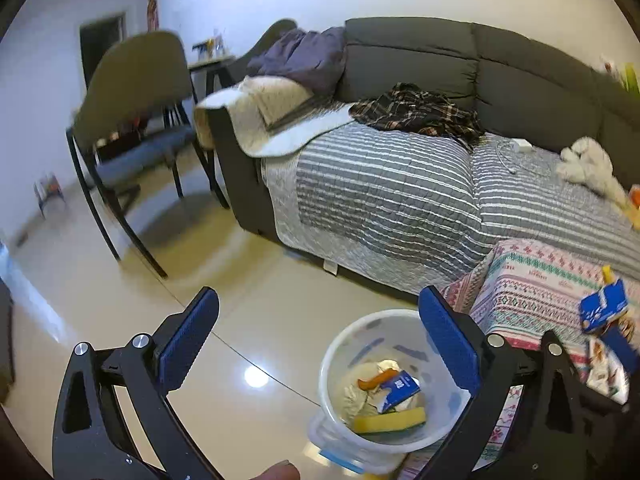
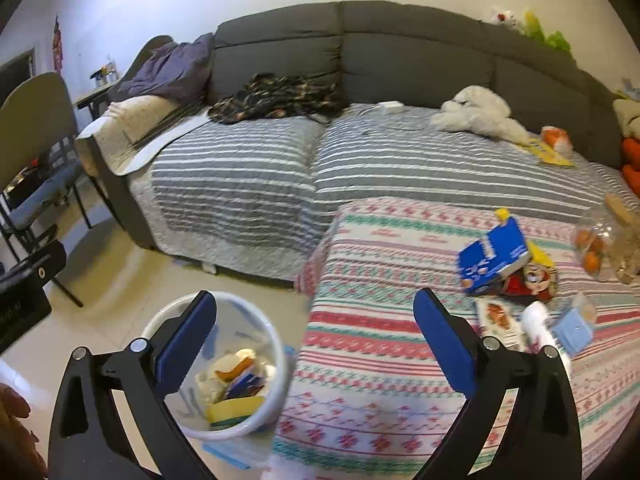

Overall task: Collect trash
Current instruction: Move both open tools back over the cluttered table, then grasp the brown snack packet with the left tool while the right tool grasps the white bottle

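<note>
Below, both black grippers, left (image 1: 318, 344) and right (image 2: 316, 344), gape empty above a round white plastic bin (image 2: 276, 392) holding a yellow sponge (image 2: 236, 407) and scraps.

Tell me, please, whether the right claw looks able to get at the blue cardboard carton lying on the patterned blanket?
Probably yes. The right claw is open and empty, and the blue cardboard carton lies uncovered on top of the patterned blanket, ahead and to its right, with nothing between them.
</note>
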The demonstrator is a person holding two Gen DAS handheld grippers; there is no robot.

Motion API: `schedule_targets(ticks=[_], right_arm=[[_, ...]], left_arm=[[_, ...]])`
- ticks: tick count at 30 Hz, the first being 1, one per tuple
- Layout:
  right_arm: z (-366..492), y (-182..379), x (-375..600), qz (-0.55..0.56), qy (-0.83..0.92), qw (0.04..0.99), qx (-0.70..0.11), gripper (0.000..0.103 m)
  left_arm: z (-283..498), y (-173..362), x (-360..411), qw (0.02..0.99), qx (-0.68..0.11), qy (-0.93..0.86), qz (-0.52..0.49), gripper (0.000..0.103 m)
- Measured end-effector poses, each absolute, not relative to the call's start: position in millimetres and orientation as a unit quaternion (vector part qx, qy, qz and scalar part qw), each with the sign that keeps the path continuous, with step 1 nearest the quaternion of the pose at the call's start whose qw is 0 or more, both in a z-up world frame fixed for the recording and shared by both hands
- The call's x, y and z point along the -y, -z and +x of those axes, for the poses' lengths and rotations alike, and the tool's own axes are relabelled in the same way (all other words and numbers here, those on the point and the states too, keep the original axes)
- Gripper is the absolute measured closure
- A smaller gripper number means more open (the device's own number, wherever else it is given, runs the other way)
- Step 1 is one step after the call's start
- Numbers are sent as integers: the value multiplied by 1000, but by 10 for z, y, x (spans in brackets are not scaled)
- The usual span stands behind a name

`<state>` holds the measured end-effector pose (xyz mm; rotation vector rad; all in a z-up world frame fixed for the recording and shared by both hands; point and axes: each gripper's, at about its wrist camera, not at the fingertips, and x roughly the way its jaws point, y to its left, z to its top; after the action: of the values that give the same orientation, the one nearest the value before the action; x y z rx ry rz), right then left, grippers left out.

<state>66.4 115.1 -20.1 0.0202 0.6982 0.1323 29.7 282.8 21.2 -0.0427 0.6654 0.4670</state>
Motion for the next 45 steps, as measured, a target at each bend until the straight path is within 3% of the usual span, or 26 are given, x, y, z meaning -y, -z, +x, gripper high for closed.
schedule_targets(ticks=[32, 40, 45], right_arm=[[653, 186, 638, 30, 64, 943, -325, 7], [624, 280, 1331, 37, 95, 933, -345, 7], [621, 396, 1810, 24, 112, 922, -369, 7]], left_arm=[[699, -33, -1105, 924, -359, -127, 33, 7], [864, 175, -516, 913, -402, -72, 25, 7], [1031, 579, -128, 878, -477, -14, 25, 7]])
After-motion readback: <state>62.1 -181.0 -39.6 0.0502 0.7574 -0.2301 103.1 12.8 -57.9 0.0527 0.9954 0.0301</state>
